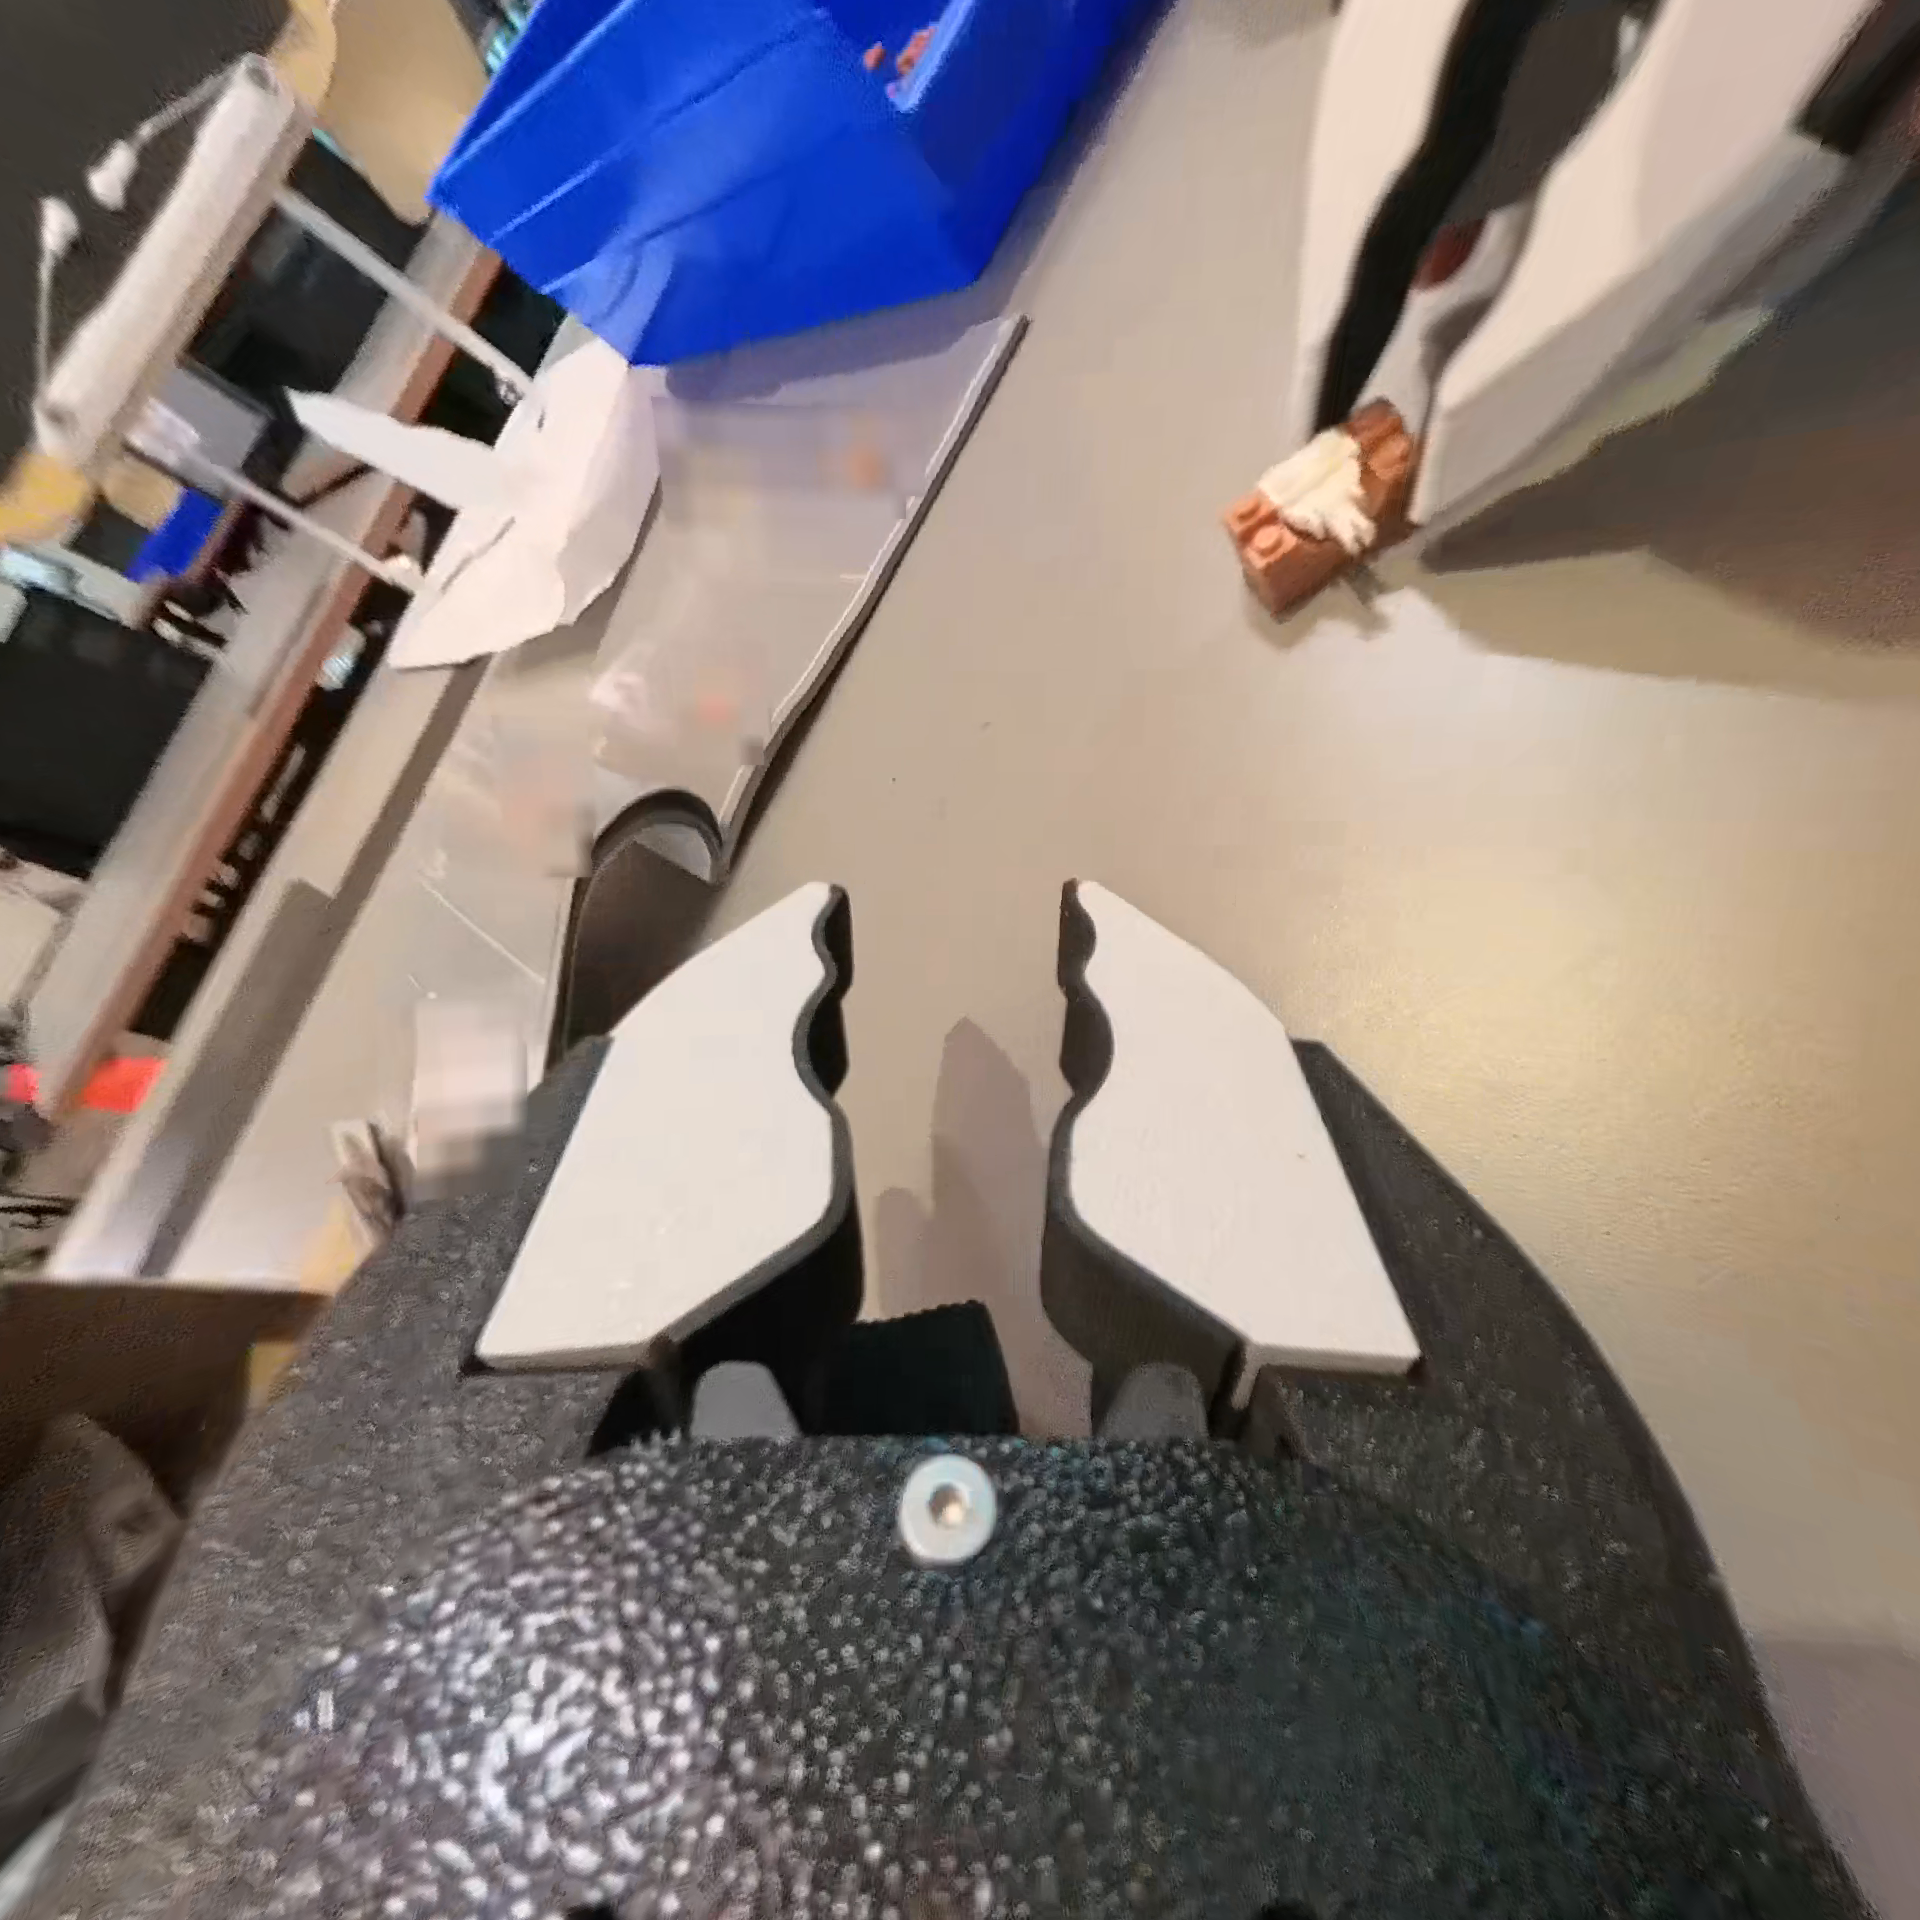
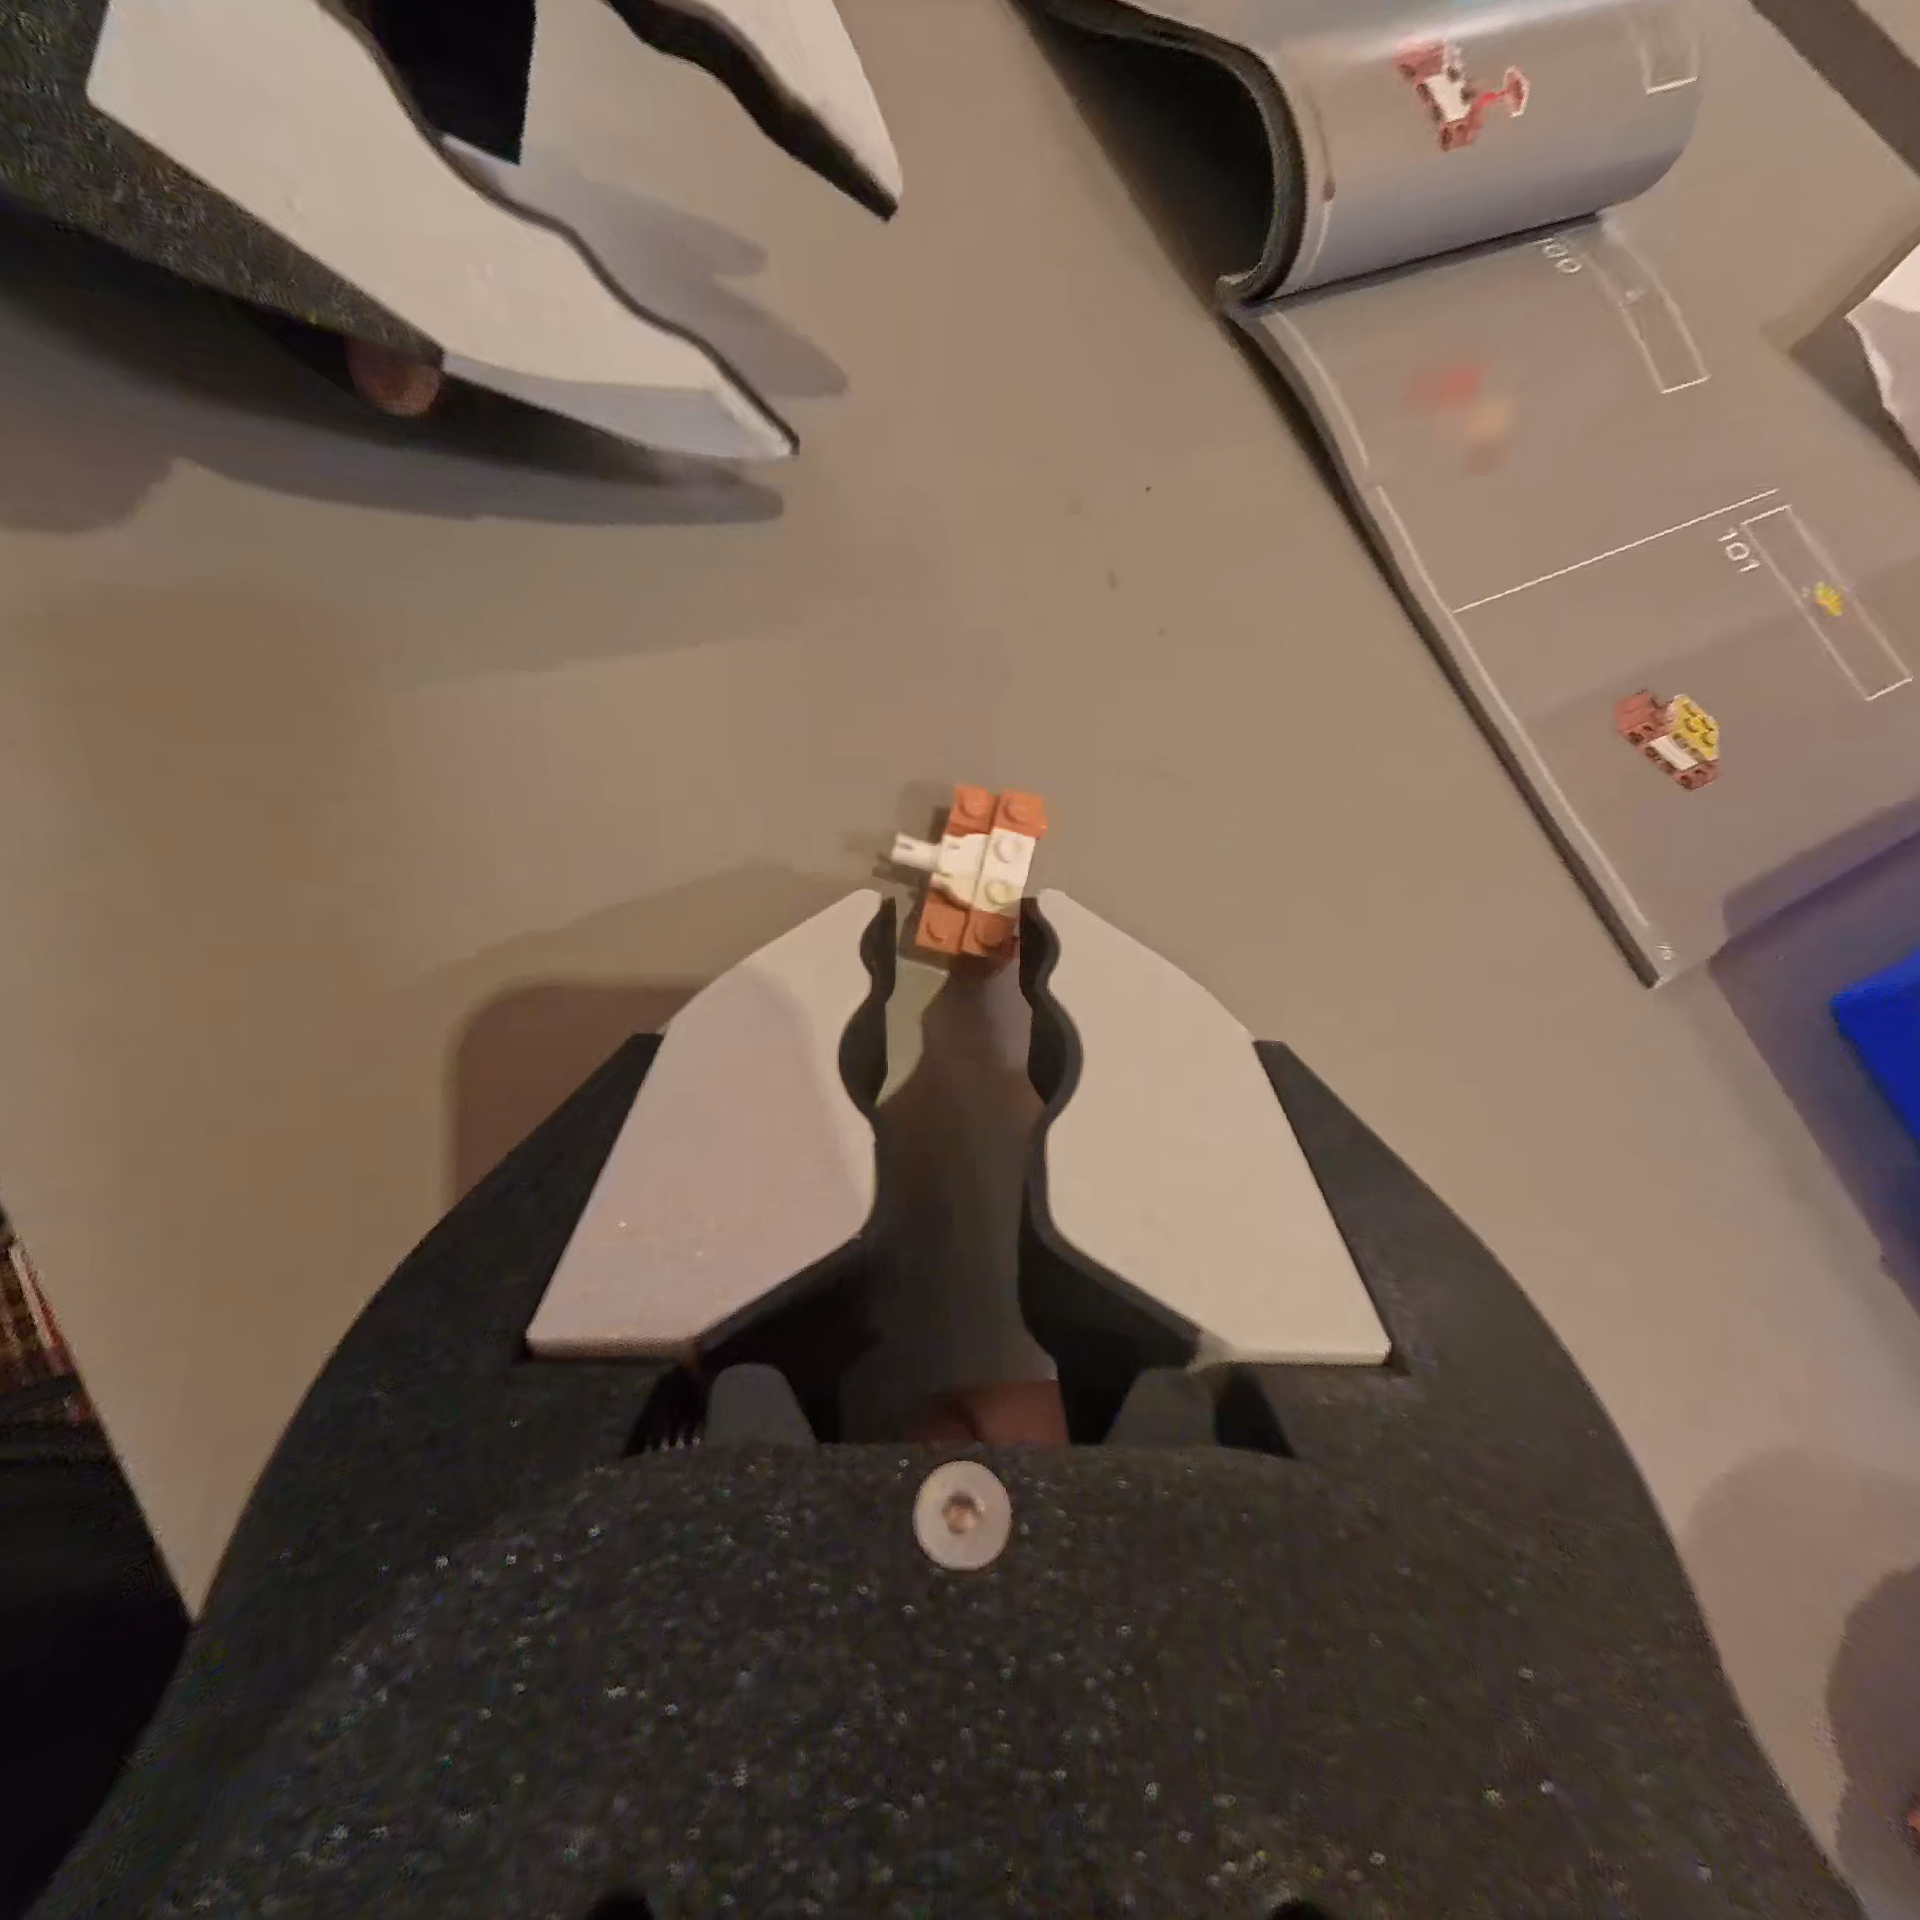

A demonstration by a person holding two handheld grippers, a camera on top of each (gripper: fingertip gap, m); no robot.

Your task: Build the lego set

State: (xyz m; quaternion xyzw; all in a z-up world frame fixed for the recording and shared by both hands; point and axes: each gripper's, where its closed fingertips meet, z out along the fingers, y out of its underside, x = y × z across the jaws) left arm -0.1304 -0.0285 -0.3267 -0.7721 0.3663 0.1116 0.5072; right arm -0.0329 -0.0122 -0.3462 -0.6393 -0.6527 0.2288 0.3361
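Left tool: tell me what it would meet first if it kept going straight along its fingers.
Nothing close. The left tool stands open and empty over the bare grey tabletop, and the line ahead looks free up to the blue plastic bin at the far end, though depth is hard to judge.

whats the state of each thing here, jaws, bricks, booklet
left gripper: jaws open, empty
right gripper: jaws around the near end of the brick assembly, grip unclear
brick assembly: brown and white pieces joined, studs facing the camera
instruction booklet: lying open, pages curled over
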